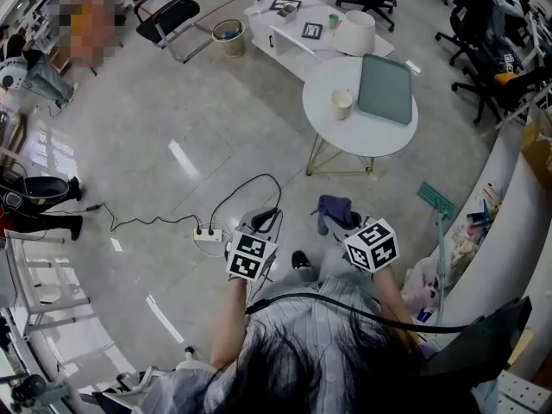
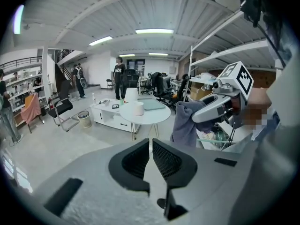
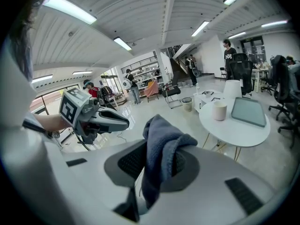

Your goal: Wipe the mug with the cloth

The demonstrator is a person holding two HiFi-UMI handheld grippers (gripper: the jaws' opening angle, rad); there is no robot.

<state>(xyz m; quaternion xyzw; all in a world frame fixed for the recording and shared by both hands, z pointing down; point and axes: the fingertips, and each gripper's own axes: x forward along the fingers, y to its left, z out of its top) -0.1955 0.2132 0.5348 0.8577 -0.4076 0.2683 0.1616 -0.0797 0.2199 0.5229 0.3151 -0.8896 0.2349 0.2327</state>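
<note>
The cream mug (image 1: 342, 103) stands on a round white table (image 1: 345, 145) some way ahead of me, next to a green tray (image 1: 385, 89). It also shows far off as the mug (image 2: 138, 108) and the mug (image 3: 219, 110). My right gripper (image 1: 341, 221) is shut on a blue-grey cloth (image 1: 333, 210), and the cloth (image 3: 161, 149) hangs folded over its jaws. My left gripper (image 1: 261, 222) is held beside it, left of it. Its jaws are shut with nothing between them. Both are held in the air over the floor, far short of the table.
A power strip (image 1: 207, 234) with a black cable lies on the floor ahead of my left gripper. A low white table (image 1: 297, 33) with a lamp shade (image 1: 355, 33), a bin (image 1: 228, 37) and office chairs stand beyond. A cluttered curved counter (image 1: 509, 231) runs along the right.
</note>
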